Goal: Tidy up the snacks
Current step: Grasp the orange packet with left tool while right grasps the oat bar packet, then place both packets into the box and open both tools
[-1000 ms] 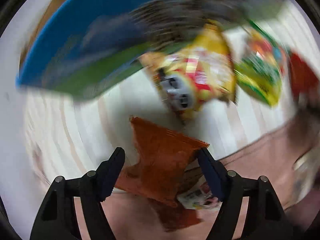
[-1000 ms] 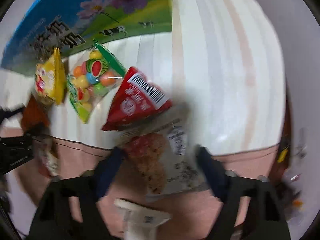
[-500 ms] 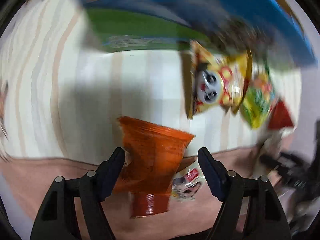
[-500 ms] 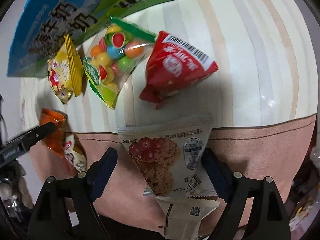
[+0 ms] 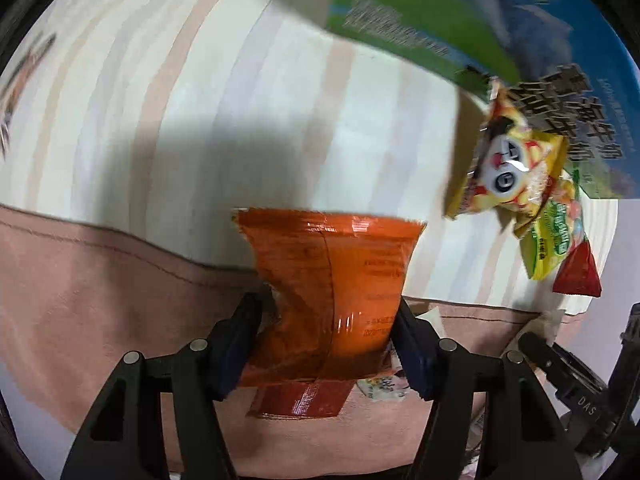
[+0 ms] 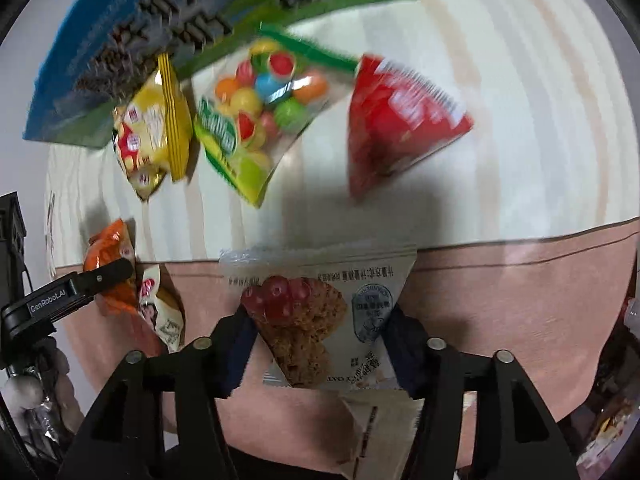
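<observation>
My left gripper (image 5: 326, 340) is shut on an orange snack packet (image 5: 328, 280), held over the pink cloth edge; it also shows in the right wrist view (image 6: 106, 256). My right gripper (image 6: 316, 340) is shut on a white oat-bar packet (image 6: 320, 312) with red berries printed on it. On the striped cloth lie a yellow packet (image 6: 152, 136), a clear bag of coloured candy balls (image 6: 256, 120) and a red triangular packet (image 6: 396, 120). The yellow packet (image 5: 508, 172) also shows at the right of the left wrist view.
A blue and green milk box (image 6: 168, 40) lies at the far side, behind the packets. A small white packet (image 6: 164, 312) lies beside the left gripper on the pink cloth (image 6: 520, 300). Another white packet (image 6: 380, 428) lies under my right gripper.
Both grippers have closed on their packets, the left on the orange one, the right on the oat bar. The left view has swung left, so the other snacks sit farther right.
</observation>
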The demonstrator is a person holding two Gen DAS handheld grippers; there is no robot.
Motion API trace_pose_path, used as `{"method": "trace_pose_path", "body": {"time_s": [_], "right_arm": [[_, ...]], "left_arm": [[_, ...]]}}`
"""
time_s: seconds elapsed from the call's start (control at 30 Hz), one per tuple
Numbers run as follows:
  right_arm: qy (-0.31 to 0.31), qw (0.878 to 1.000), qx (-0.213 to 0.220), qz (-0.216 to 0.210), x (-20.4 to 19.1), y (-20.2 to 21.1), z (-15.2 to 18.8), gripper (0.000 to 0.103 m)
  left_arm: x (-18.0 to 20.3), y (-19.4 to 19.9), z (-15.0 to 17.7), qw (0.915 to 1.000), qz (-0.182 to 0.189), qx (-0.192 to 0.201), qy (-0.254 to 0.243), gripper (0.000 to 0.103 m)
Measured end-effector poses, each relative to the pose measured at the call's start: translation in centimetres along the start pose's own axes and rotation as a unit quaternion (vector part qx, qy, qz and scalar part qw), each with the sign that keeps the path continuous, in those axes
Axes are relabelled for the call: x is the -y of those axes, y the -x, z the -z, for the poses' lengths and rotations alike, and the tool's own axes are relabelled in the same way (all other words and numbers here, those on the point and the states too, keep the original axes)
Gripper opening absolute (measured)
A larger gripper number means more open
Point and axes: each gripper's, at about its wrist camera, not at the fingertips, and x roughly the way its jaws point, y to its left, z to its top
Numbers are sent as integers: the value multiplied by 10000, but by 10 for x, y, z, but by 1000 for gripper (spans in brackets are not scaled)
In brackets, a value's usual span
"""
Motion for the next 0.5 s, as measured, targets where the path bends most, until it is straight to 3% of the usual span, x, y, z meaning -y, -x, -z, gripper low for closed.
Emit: {"method": "trace_pose_path", "body": {"time_s": [0.13, 0.2, 0.23, 0.3, 0.4, 0.5], "right_arm": [[64, 9999, -39, 80, -9, -6, 3, 72], [133, 9997, -38, 209, -15, -8, 6, 71], [163, 9995, -6, 284, -17, -11, 8, 63], [281, 9987, 106, 422, -22, -10, 12, 57], [248, 9990, 240, 282, -27, 0, 20, 54], [226, 9990, 379, -55, -26, 31, 14, 54]], "left_arm": [[-5, -4, 6, 9999, -75, 81, -113, 62], [-4, -5, 14, 9996, -144, 224, -106, 56], [2, -7, 24, 9994, -176, 285, -125, 53], [6, 3, 33, 9988, -232, 369, -202, 50], [11, 24, 44, 9979, -236, 508, -321, 49], [18, 56, 53, 9970, -15, 658, -402, 49]]}}
